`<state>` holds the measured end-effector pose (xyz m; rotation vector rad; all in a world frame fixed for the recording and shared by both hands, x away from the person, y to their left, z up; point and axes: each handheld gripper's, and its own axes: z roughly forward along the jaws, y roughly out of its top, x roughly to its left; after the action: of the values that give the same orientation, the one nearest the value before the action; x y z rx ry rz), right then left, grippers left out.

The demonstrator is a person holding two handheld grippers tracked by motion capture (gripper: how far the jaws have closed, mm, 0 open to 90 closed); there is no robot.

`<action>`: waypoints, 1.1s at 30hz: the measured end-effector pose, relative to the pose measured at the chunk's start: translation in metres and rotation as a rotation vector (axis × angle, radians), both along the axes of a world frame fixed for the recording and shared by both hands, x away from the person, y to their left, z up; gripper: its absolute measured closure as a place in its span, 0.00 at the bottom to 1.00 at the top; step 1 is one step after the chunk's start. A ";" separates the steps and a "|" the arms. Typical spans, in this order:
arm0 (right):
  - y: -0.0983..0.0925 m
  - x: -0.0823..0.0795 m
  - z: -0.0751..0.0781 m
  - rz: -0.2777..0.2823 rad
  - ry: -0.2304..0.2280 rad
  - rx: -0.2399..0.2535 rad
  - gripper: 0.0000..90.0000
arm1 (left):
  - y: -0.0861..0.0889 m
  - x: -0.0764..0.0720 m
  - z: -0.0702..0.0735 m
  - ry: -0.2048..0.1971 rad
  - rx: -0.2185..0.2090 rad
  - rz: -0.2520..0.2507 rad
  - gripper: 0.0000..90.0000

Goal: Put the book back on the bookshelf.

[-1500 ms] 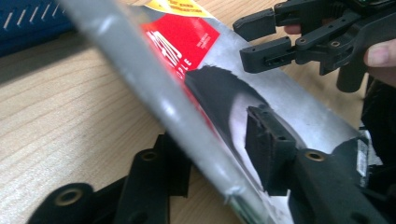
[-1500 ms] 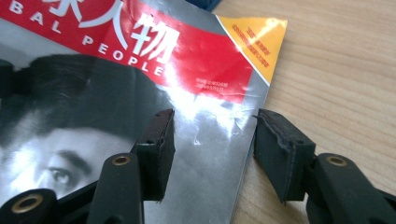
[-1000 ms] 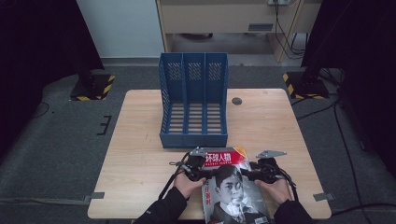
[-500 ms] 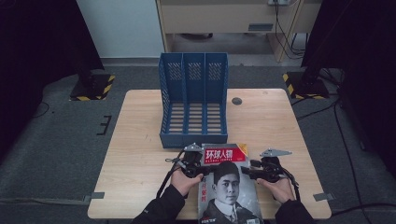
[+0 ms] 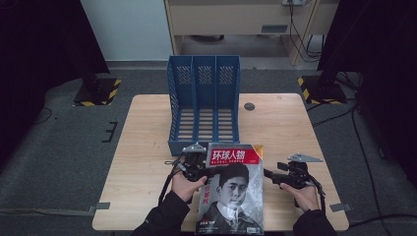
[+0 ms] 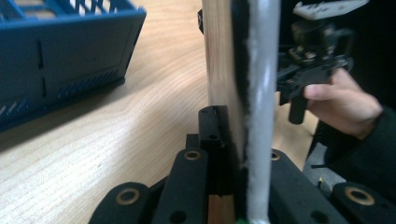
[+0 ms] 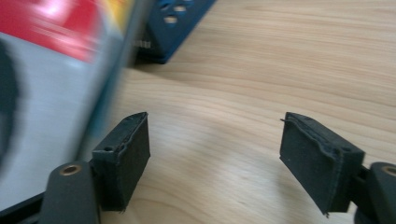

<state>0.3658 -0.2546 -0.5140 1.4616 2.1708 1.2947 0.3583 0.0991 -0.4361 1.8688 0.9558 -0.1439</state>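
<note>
Since the earlier frames, the right gripper (image 5: pixel 269 174) has let go, its jaws just opening and now empty. Lower centre of the high view, the glossy portrait-cover magazine (image 5: pixel 231 194) hangs clamped in the left gripper (image 5: pixel 209 171) alone, before the blue plastic three-slot file rack (image 5: pixel 203 105); gripped at one edge, it may sag or slip.

Both handheld grippers are chunky black things with brass-ringed pivot holes and foam-padded jaws. The right gripper (image 5: pixel 268 173) and left gripper (image 5: pixel 212 170) each carry a grey three-cornered plate and trail black cables. Person's in dark long sleeves (image 5: pixel 164 220).
</note>
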 end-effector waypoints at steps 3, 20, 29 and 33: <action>-0.004 0.001 -0.001 -0.032 -0.006 -0.064 0.24 | 0.003 -0.001 0.009 -0.007 -0.013 -0.005 0.96; -0.006 0.003 -0.012 -0.064 0.035 -0.251 0.17 | 0.033 -0.009 0.058 -0.116 -0.112 0.058 0.96; -0.002 0.001 -0.020 -0.060 0.014 -0.313 0.12 | 0.042 -0.012 0.069 -0.151 -0.107 0.091 0.96; -0.002 0.000 -0.022 -0.060 -0.002 -0.303 0.08 | 0.045 -0.013 0.073 -0.156 -0.113 0.100 0.96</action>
<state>0.3658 -0.2563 -0.5360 1.3886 2.1871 0.8980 0.3452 0.1446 -0.3630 1.6990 0.9128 0.0079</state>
